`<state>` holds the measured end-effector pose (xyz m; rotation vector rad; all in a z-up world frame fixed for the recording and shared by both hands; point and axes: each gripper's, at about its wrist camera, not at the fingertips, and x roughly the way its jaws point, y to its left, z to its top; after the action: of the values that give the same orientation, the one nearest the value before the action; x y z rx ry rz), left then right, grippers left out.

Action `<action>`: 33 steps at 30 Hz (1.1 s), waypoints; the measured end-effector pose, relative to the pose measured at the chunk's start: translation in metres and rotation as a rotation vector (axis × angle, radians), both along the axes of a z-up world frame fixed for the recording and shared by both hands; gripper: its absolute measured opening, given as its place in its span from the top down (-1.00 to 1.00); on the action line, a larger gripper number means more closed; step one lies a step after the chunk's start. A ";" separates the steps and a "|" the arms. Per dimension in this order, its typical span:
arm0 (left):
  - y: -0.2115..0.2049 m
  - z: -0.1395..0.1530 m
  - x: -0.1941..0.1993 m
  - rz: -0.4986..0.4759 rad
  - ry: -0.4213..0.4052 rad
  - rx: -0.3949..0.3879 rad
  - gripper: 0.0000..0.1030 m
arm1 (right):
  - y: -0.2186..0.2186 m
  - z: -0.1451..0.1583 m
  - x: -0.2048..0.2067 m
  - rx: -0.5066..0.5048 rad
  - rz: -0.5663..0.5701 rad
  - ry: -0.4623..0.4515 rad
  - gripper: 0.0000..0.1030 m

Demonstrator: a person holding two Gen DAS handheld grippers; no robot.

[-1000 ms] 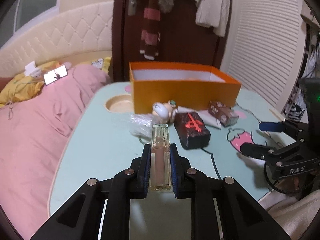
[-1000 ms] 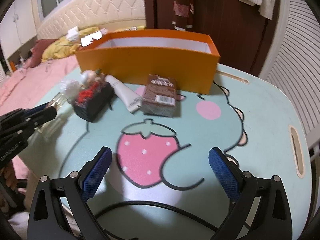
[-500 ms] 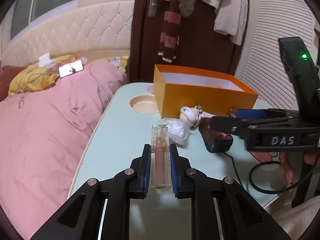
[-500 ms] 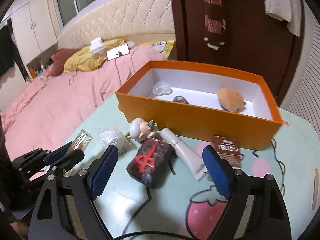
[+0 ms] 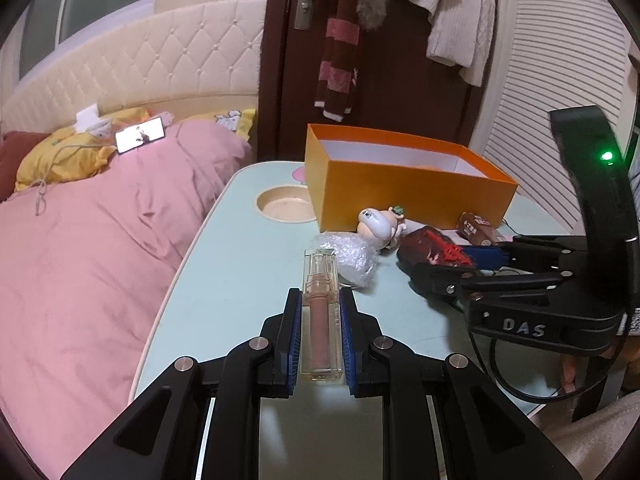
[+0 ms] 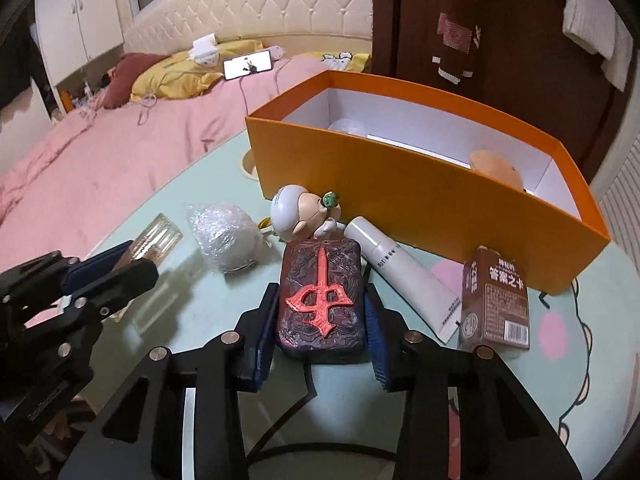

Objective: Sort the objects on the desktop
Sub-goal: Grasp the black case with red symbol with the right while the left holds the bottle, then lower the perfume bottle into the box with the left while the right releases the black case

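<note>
A clear tube (image 5: 320, 320) is squeezed in the left gripper (image 5: 320, 344) above the table's (image 5: 224, 280) near edge. The dark block (image 6: 322, 296), near the orange box (image 6: 420, 200), sits between the right gripper's (image 6: 320, 340) pads; whether it is pinched cannot be told.

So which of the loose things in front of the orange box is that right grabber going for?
The dark block with the red raised symbol: it alone lies between the right gripper's blue fingers.

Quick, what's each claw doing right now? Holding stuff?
Left gripper: shut on the lip gloss tube.
Right gripper: around the dark block with the red symbol; grip cannot be told.
</note>
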<state>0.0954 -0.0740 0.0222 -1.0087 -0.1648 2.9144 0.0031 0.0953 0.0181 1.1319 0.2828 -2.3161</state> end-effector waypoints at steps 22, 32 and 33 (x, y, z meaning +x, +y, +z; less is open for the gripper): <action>0.030 0.059 -0.067 -0.163 0.060 0.027 0.68 | 0.048 0.053 -0.018 -0.119 -0.103 0.117 0.21; 0.046 0.064 -0.133 -0.193 0.036 0.009 0.68 | 0.055 0.059 -0.072 -0.117 -0.175 0.154 0.21; 0.047 0.062 -0.138 -0.194 0.031 0.012 0.68 | 0.056 0.058 -0.078 -0.119 -0.183 0.150 0.21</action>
<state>-0.0425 -0.0269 0.0847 -0.9216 -0.0775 2.7484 -0.0746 0.1509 0.0766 0.9633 0.0973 -2.5473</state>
